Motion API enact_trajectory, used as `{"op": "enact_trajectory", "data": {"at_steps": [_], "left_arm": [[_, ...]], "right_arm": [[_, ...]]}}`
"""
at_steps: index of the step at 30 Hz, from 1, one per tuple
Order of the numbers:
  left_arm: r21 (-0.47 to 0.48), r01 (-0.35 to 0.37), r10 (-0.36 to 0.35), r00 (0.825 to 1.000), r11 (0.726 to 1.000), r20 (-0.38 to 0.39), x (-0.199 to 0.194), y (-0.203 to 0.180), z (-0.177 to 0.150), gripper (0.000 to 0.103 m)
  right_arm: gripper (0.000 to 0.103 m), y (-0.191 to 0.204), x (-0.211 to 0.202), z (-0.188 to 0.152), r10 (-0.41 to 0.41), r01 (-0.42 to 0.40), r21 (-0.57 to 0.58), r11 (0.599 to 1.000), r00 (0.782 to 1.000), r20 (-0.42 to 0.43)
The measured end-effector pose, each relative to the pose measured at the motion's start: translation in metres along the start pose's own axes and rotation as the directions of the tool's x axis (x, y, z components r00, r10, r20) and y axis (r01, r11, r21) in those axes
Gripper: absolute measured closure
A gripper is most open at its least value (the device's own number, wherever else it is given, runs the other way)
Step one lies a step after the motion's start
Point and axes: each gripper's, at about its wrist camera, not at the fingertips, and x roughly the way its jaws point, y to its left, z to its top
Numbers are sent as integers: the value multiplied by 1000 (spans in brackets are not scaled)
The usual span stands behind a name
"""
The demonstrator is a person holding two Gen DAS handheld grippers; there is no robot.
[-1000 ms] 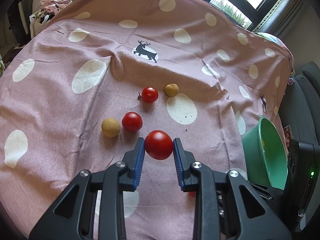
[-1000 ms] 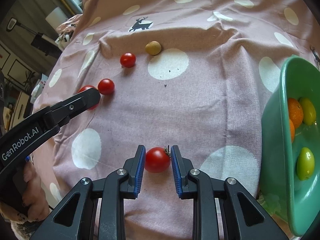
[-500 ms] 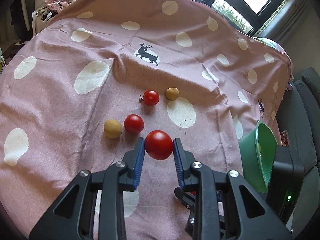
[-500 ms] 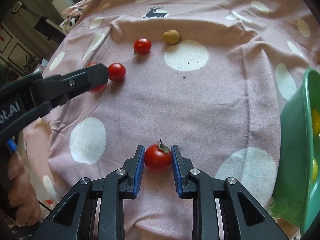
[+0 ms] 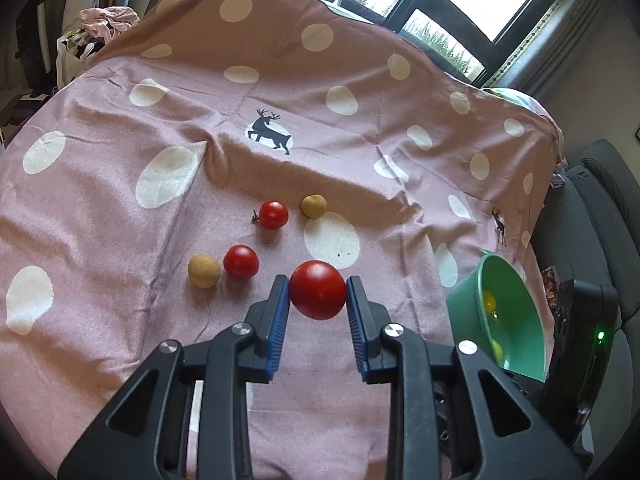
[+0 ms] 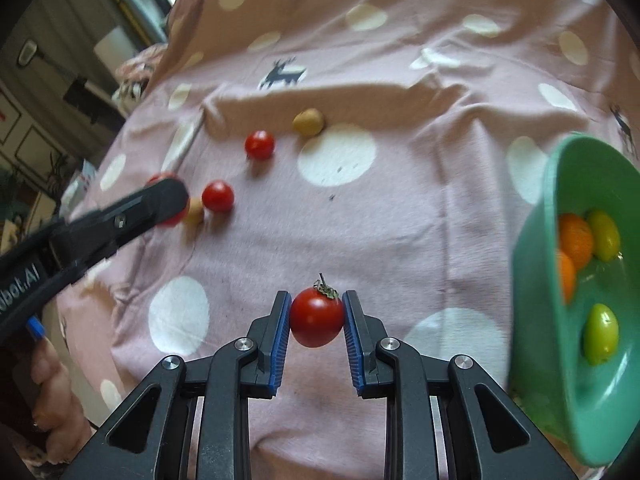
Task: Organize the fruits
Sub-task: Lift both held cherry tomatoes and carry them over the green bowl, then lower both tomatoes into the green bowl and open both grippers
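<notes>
Left gripper (image 5: 318,296): we pinch a red tomato (image 5: 317,290) above the cloth (image 5: 100,208).
Right gripper (image 6: 316,316): we clamp a stemmed tomato (image 6: 316,317).
Green bowl (image 6: 536,248): at right, holding oranges and green fruit.

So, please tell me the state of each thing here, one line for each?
left gripper: shut on a big tomato, held above the cloth.
right gripper: shut on a stemmed tomato.
two small tomatoes: loose on the cloth.
two brown round fruits: loose on the cloth.
green bowl: tilted, with orange and yellow-green fruits inside.
</notes>
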Motion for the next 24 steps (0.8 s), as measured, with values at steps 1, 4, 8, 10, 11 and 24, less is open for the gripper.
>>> {"op": "enact_trajectory", "data": {"at_steps": [1,4,8,10,11,24], "left_arm": [[4,14,-14,1000,1000,6,-2,-3,0,75],[33,53,-54,998,998,25,-9,-17,-2,75],[82,82,-85,996,993,40,-13,-39,-7,75],[107,110,-114,993,988,37,-14,-52,-11,75],[124,124,-129,991,985,31,-13,-58,-13,75],[265,231,-222,973,936,-67,13,-133,-37,75]], "right_arm": [[77,-4,-7,0,6,-7,19,1000,1000,22],[77,-20,-33,0,33,-42,76,996,993,112],[77,-40,-66,-3,32,-64,137,988,974,224],[77,-47,-79,-4,3,-50,169,984,964,265],[77,-52,-85,-6,-10,-45,185,982,958,285],[77,-108,-120,-22,-179,24,398,917,917,357]]}}
